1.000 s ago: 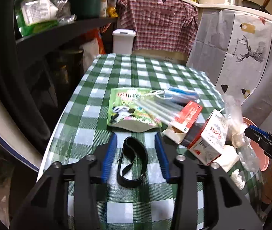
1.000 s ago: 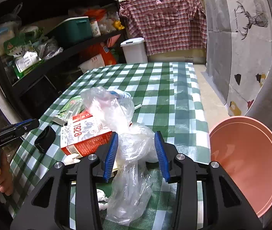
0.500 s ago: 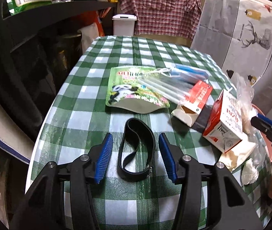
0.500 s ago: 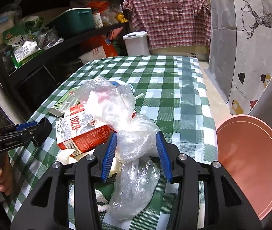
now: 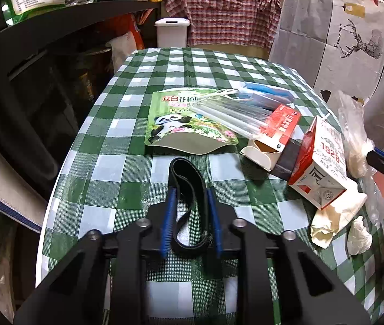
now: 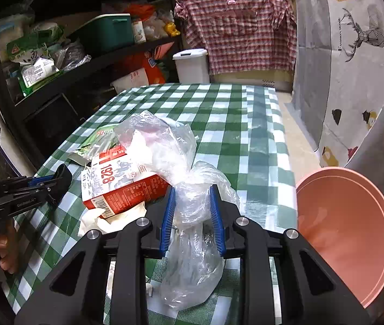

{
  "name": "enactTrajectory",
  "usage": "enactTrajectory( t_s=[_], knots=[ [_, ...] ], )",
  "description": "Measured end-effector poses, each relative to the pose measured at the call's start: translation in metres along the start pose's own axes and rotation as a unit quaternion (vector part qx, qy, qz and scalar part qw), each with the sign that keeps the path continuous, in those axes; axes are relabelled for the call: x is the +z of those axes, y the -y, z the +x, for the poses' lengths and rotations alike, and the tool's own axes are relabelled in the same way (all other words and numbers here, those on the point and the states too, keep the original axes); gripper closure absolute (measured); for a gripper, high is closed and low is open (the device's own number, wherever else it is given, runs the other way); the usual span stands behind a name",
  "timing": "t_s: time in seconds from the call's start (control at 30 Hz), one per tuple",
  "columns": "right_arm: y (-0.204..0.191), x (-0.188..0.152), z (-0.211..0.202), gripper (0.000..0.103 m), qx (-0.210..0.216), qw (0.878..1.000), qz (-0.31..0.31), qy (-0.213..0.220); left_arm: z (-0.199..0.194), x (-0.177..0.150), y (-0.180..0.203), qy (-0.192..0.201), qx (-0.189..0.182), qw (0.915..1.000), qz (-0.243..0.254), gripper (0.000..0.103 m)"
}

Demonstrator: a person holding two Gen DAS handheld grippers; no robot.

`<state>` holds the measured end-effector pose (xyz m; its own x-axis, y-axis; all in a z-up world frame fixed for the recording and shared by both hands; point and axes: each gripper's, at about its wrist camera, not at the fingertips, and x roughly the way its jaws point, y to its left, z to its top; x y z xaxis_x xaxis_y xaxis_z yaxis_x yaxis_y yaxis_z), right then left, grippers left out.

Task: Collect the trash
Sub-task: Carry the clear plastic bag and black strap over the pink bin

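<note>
Nearest, the left gripper [image 5: 192, 193], jaws just closing, pinches the black strap loop [image 5: 189, 181]. The right gripper [image 6: 192, 192], likewise just closing, squeezes the clear plastic bag [image 6: 181, 178]; the pink bin [image 6: 346, 230] waits at its three o'clock. At eleven o'clock the milk carton [image 6: 121, 187] touches the bag, so lifting may drag it, and slick film may slip.

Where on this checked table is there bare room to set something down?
The far half of the table, beyond the panda pouch and plastic bag, is bare. So is the strip left of the black strap. The milk carton side is crowded.
</note>
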<state>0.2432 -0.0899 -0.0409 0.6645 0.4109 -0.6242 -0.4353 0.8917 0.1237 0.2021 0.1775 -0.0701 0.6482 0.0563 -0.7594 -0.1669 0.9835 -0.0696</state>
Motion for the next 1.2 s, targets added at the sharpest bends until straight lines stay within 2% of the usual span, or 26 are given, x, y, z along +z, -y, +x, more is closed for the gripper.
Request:
enactTrajectory(
  t_s=[0.03, 0.2, 0.73, 1.2],
  knots=[
    [0.001, 0.001, -0.003, 0.077, -0.001, 1.000, 0.001, 0.003, -0.001, 0.001, 0.000, 0.002, 0.000, 1.0000, 0.001, 0.087],
    [0.005, 0.002, -0.017, 0.077, -0.007, 1.000, 0.006, 0.017, -0.014, 0.006, 0.003, 0.022, -0.001, 0.9998, 0.000, 0.089],
    [0.020, 0.007, -0.058, 0.077, -0.023, 0.998, 0.028, 0.053, -0.053, 0.020, 0.031, 0.070, -0.014, 0.9974, 0.012, 0.089],
    [0.033, 0.018, -0.100, 0.077, -0.040, 0.996, 0.031, 0.073, -0.075, 0.027, 0.066, 0.088, -0.039, 0.9950, 0.024, 0.089]
  ],
)
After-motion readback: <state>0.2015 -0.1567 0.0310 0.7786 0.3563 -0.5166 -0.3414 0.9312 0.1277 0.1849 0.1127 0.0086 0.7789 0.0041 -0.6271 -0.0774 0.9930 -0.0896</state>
